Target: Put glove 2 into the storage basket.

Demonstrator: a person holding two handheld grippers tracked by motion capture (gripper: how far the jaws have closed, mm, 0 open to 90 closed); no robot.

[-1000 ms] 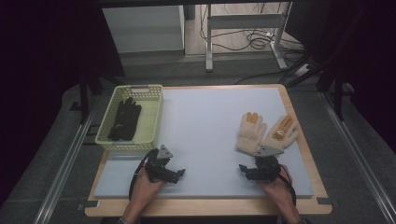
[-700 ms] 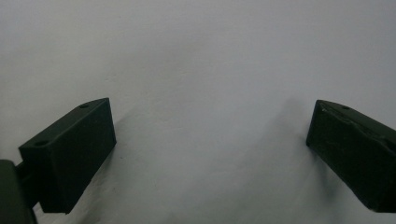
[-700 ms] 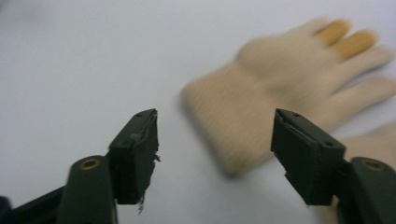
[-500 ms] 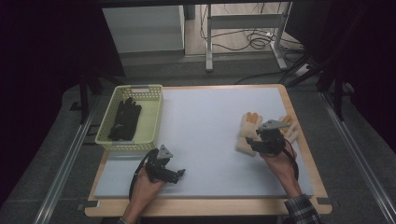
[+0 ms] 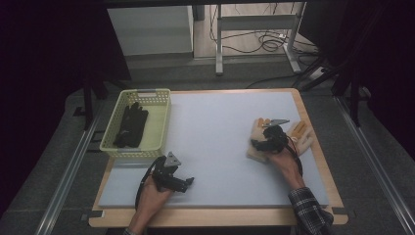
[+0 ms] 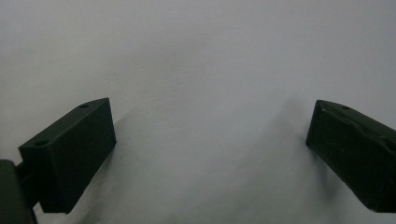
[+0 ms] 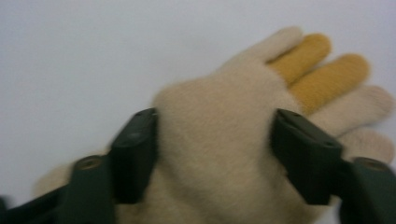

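Observation:
Two beige knit gloves with orange fingers lie at the right of the pale mat [image 5: 215, 127]: one glove [image 5: 255, 152] under my right gripper [image 5: 262, 141], the other glove [image 5: 301, 134] just to its right. In the right gripper view the jaws stand apart on either side of the glove's palm [image 7: 215, 98], and my right gripper [image 7: 215, 123] is open around it. My left gripper [image 5: 186, 182] rests low over the mat near the front left. Its jaws are wide apart, so my left gripper [image 6: 210, 112] is open with bare mat between them.
A yellow-green basket [image 5: 147, 92] stands at the mat's back left and holds a pair of black gloves [image 5: 131, 125]. The wooden table edge [image 5: 220, 218] frames the mat. Metal rails run along both sides of the table.
My right gripper has moved away from the front edge, forward onto the left beige glove, and now straddles its palm. The left gripper has stayed in place.

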